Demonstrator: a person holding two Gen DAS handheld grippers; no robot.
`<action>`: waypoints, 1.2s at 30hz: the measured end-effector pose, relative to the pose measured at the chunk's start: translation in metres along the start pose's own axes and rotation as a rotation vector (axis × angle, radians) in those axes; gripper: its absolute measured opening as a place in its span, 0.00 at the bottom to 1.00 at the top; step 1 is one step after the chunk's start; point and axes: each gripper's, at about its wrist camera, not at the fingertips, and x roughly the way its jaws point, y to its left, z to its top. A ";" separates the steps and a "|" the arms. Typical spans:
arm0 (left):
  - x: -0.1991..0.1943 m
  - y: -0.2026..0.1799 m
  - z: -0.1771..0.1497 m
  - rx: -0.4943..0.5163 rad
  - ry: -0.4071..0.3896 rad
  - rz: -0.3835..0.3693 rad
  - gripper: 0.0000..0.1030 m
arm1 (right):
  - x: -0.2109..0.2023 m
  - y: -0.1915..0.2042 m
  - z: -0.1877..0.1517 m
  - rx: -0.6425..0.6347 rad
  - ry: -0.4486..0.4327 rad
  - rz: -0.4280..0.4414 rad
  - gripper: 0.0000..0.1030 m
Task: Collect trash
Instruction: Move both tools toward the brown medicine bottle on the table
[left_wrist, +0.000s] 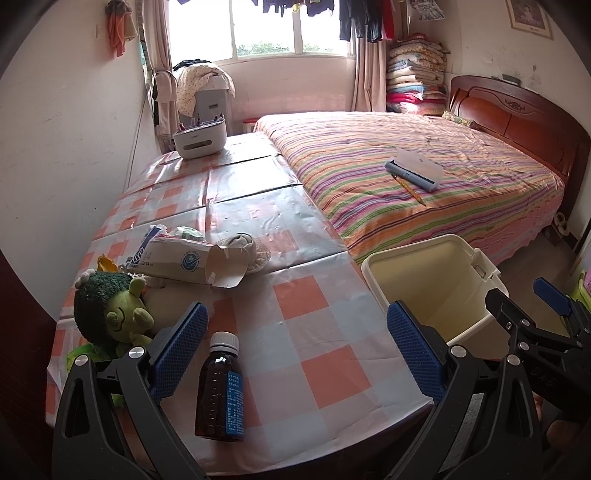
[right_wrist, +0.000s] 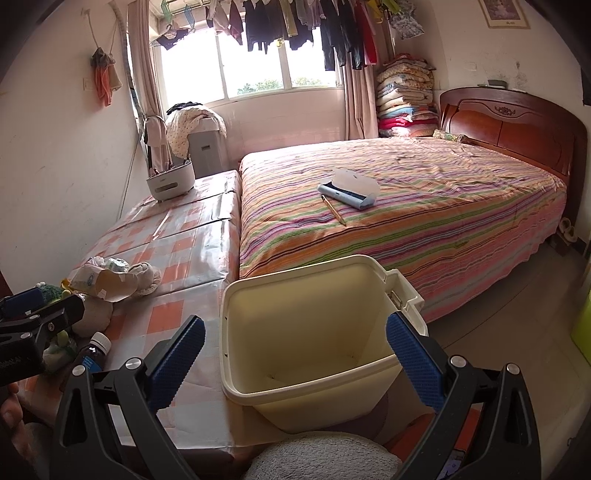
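A brown medicine bottle (left_wrist: 220, 387) with a white cap stands on the checked table (left_wrist: 317, 332), just inside my left gripper (left_wrist: 297, 350), which is open and touches nothing. Farther back lies a torn cardboard box (left_wrist: 188, 262) with crumpled paper and wrappers (left_wrist: 247, 247) around it. A cream plastic bin (right_wrist: 306, 332) stands beside the table's right edge, its inside bare. My right gripper (right_wrist: 295, 362) is open above the bin's near rim, holding nothing. The right gripper (left_wrist: 532, 306) also shows at the right edge of the left wrist view. The bottle (right_wrist: 95, 352) appears at left in the right wrist view.
A green plush toy (left_wrist: 110, 314) sits at the table's left edge. A white organiser with pens (left_wrist: 199, 138) stands at the far end. The striped bed (left_wrist: 424, 177) carries a pencil case (left_wrist: 413, 168) and a pencil (left_wrist: 408, 188). A grey cushion (right_wrist: 321, 458) lies below the bin.
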 end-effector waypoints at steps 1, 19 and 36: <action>-0.001 0.002 0.000 -0.003 -0.003 0.004 0.93 | 0.000 0.003 0.000 -0.008 -0.010 0.002 0.93; -0.040 0.095 -0.024 -0.163 -0.022 0.121 0.93 | 0.018 0.064 0.000 -0.112 0.085 0.124 0.93; -0.072 0.187 -0.041 -0.366 -0.036 0.232 0.93 | 0.037 0.176 -0.027 -0.148 0.337 0.469 0.93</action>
